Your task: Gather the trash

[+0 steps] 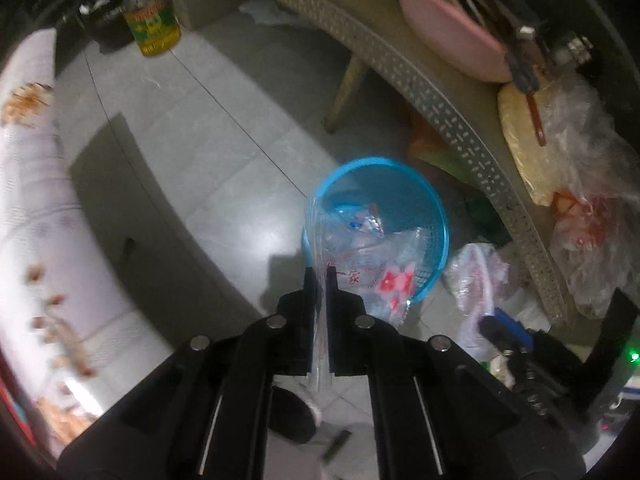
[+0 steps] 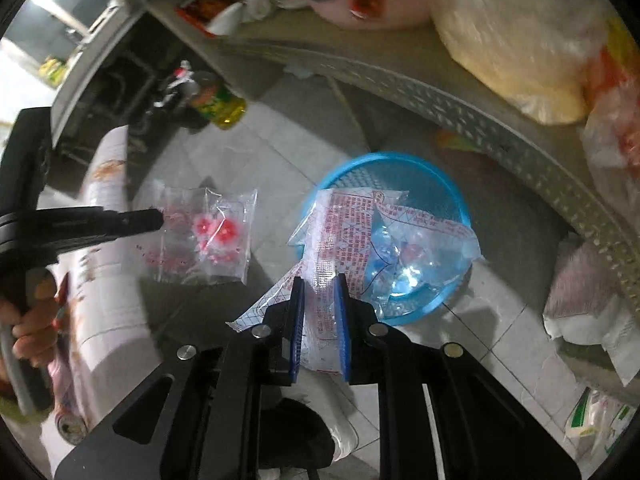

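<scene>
1. Nearest in each wrist view, one clear plastic wrapper is pinched. The left gripper (image 1: 320, 276) is pressed together on a thin wrapper with pink flowers (image 1: 394, 280); the right gripper (image 2: 319, 285) is clamped on a wrapper with red print (image 2: 324, 280).
2. In the right wrist view, the left gripper (image 2: 158, 219) is seen at 9 o'clock, holding the flowered wrapper (image 2: 212, 236) in the air over the floor, well left of the bin.
3. Two wrappers are thus counted in the tools; more crumpled clear plastic (image 2: 400, 268) lies inside the bin, number not countable.
4. One round blue mesh wastebasket (image 1: 434, 216) stands on the floor just beyond both tools, at 12 to 1 o'clock; its rim is open, and the red-printed wrapper overhangs it.
5. Glossy grey floor tiles (image 1: 224, 168) leave open room from 10 to 12 o'clock.
6. A curved, perforated table edge (image 1: 452, 120) hems in the 1 to 3 o'clock side, close behind the bin.
7. Farthest, one yellow-labelled bottle (image 1: 154, 20) stands at 11 o'clock.
</scene>
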Demonstrator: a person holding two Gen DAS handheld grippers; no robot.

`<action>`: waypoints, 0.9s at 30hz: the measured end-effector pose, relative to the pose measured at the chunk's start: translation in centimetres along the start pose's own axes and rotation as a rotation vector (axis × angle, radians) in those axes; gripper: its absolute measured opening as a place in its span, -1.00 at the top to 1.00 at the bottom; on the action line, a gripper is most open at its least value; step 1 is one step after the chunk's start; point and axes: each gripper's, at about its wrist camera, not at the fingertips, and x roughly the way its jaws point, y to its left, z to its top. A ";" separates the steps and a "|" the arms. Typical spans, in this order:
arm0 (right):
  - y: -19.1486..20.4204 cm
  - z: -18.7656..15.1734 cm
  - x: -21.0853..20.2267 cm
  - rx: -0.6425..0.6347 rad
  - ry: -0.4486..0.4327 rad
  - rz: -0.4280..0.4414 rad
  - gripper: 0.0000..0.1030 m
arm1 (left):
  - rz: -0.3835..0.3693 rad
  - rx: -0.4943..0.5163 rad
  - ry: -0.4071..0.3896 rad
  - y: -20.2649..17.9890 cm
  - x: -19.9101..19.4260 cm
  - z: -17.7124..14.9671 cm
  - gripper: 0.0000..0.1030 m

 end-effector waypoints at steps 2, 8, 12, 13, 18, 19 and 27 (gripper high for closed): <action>-1.0 0.9 1.7 0.022 0.001 -0.026 0.66 | -0.014 -0.024 0.022 -0.8 1.8 0.8 0.87; -3.6 2.5 6.2 0.062 0.013 -0.137 0.15 | -0.079 -0.111 0.068 -1.7 5.3 2.1 0.21; -4.5 1.9 6.5 0.092 0.011 -0.134 0.08 | -0.092 -0.082 0.058 -2.0 5.0 1.8 -0.05; -4.6 1.6 6.3 0.095 0.009 -0.130 0.06 | -0.090 -0.069 0.057 -1.9 4.6 1.5 -0.09; -4.2 0.4 5.0 0.092 0.008 -0.119 0.03 | -0.110 -0.063 0.043 -0.6 1.9 0.4 -0.16; -4.0 0.2 4.5 0.091 0.004 -0.107 0.02 | -0.120 -0.058 0.037 -0.2 1.1 0.1 -0.17; -0.3 -2.1 -1.5 0.047 -0.020 0.058 -0.11 | -0.081 -0.005 -0.087 7.3 -10.9 -6.5 -0.25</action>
